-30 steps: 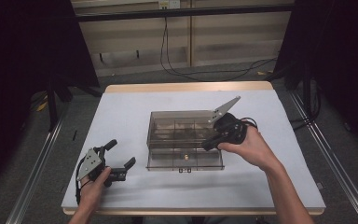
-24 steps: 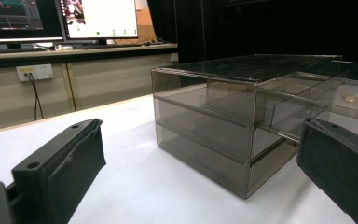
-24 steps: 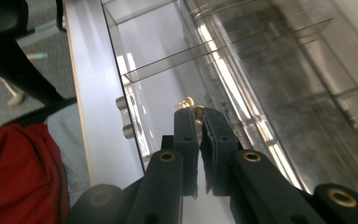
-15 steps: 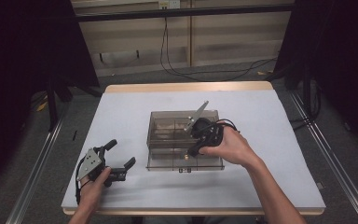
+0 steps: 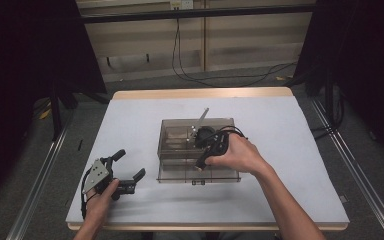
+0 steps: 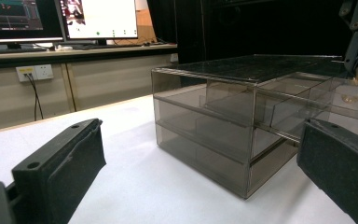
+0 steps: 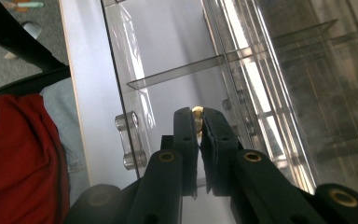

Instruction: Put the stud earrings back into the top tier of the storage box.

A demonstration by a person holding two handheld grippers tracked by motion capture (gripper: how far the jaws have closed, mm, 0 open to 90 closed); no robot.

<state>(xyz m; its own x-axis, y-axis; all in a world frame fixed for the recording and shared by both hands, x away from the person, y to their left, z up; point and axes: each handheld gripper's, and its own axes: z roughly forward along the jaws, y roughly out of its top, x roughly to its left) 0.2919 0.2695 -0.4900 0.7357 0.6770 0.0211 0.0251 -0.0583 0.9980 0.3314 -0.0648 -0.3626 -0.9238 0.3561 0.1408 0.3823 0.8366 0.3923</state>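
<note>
A smoky see-through drawer box (image 5: 180, 131) stands mid-table, its drawer (image 5: 225, 172) pulled out toward the person. My right gripper (image 5: 199, 166) points down over the open drawer. In the right gripper view its jaws (image 7: 198, 119) are shut on a small brass-coloured piece (image 7: 196, 112), just above a drawer compartment near the clear handle (image 7: 130, 140). My left gripper (image 5: 128, 165) rests on the table at the front left, open, with nothing between its fingers. The left gripper view looks between its wide-apart jaws (image 6: 200, 140) at the box (image 6: 205, 126).
The white table (image 5: 290, 145) has bare room left, right and behind the box. Cables lie on the floor beyond the far edge. Monitors (image 6: 98, 18) stand on a bench behind. The person's red sleeve (image 7: 23, 154) is near the front edge.
The right hand has moved left and toward the front, from the box's right rear to over the open drawer, and tipped downward. The left hand has stayed put.
</note>
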